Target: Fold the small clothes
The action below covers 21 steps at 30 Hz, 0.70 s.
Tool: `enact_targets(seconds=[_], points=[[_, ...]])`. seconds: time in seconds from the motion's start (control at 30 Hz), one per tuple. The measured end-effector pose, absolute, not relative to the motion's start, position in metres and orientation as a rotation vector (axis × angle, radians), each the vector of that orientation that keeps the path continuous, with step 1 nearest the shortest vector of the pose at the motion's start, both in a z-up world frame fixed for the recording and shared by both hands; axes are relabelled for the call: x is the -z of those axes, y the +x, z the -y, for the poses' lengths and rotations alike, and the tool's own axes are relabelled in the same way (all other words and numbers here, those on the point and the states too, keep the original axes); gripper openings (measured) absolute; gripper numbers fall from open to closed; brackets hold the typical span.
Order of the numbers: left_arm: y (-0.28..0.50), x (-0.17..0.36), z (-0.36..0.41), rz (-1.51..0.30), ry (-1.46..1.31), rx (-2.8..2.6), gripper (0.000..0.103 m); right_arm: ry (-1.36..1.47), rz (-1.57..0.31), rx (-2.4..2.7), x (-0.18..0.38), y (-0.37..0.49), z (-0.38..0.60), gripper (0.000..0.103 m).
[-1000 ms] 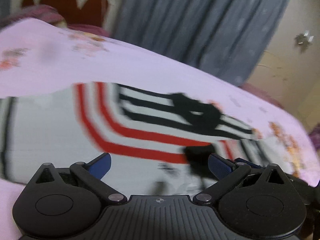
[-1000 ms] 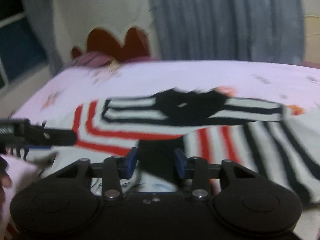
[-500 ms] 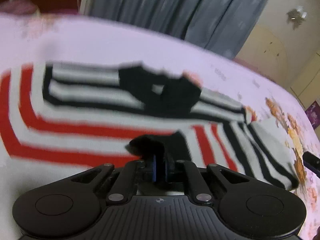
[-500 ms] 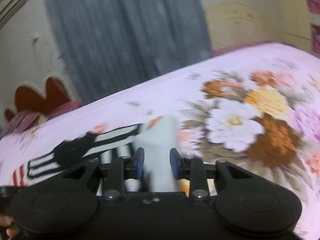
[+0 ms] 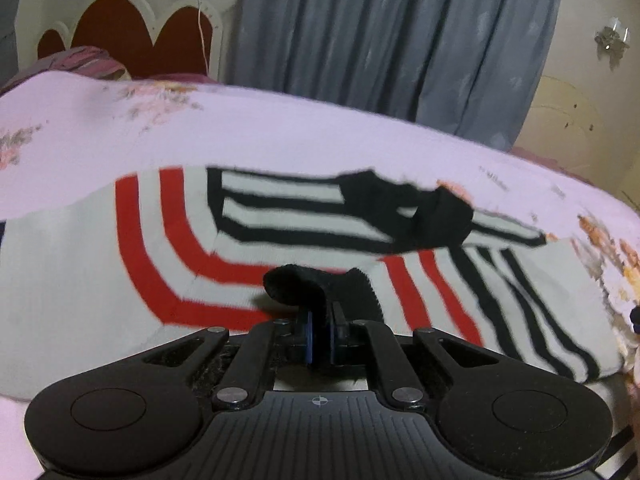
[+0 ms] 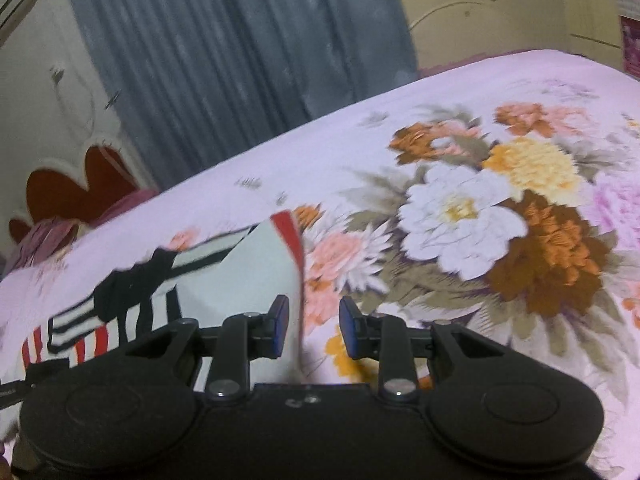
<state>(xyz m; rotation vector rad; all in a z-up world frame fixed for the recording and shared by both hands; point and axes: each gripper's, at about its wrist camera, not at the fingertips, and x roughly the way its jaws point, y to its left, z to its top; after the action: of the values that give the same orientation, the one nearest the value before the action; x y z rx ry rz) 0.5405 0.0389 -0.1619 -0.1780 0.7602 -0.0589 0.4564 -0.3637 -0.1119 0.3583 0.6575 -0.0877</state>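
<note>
A small white garment (image 5: 80, 280) with red and black stripes lies spread on the pink bed. Its black collar part (image 5: 404, 216) sits at the far side. My left gripper (image 5: 320, 336) is shut on a black cuff (image 5: 320, 288) at the garment's near edge. In the right wrist view the garment's right end (image 6: 248, 280) lies at lower left. My right gripper (image 6: 312, 328) is open over that end's edge, with the cloth edge between the fingers; I cannot tell if it touches them.
The bed has a pink sheet (image 6: 520, 92) with a large flower print (image 6: 500, 216). A red and white headboard (image 5: 124, 40) and pillow (image 5: 88, 64) stand at the far end. Grey curtains (image 5: 380, 32) hang behind.
My left gripper closed on the black cuff. My right gripper let go of the garment's middle, swung right to its end, and opened wider.
</note>
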Motion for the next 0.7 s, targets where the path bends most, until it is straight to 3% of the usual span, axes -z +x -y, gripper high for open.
enact_targets(seconds=[0.03,0.1,0.17,0.3,0.33,0.4,0.43,0.47,0.53,0.6,0.63,0.67,0.7], points=[[0.542,0.166,-0.039,-0.777,-0.171,0.065,0.007,0.349,-0.675,0.077,0.115,0.460,0.362,0.028],[0.540,0.164,-0.041,-0.764,-0.158,0.049,0.019,0.332,-0.677,0.065,0.115,0.466,0.361,0.030],[0.537,0.158,-0.045,-0.723,-0.135,0.020,0.060,0.330,-0.666,0.046,0.111,0.479,0.365,0.041],[0.561,0.159,-0.049,-0.744,-0.152,0.034,0.060,0.348,-0.692,-0.006,0.118,0.527,0.373,0.044],[0.571,0.165,-0.048,-0.781,-0.156,0.039,0.055,0.378,-0.706,-0.013,0.123,0.541,0.377,0.042],[0.579,0.171,-0.043,-0.796,-0.131,0.041,0.025,0.439,-0.726,-0.030,0.132,0.563,0.383,0.040],[0.578,0.171,-0.043,-0.776,-0.133,0.058,0.007,0.445,-0.731,-0.049,0.135,0.572,0.383,0.027],[0.576,0.170,-0.042,-0.757,-0.131,0.045,0.007,0.405,-0.737,-0.070,0.137,0.579,0.379,0.013],[0.569,0.174,-0.040,-0.721,-0.081,0.006,0.007,0.277,-0.784,0.007,0.147,0.591,0.373,0.008],[0.564,0.181,-0.037,-0.706,-0.054,0.009,0.009,0.341,-0.776,0.013,0.152,0.592,0.383,0.007],[0.564,0.179,-0.034,-0.705,-0.023,0.002,0.017,0.309,-0.780,0.015,0.149,0.592,0.379,0.010],[0.565,0.176,-0.034,-0.709,-0.010,-0.016,0.037,0.248,-0.782,0.016,0.145,0.590,0.371,0.014],[0.562,0.169,-0.034,-0.697,-0.003,-0.059,0.049,0.209,-0.777,0.028,0.140,0.588,0.367,0.018]])
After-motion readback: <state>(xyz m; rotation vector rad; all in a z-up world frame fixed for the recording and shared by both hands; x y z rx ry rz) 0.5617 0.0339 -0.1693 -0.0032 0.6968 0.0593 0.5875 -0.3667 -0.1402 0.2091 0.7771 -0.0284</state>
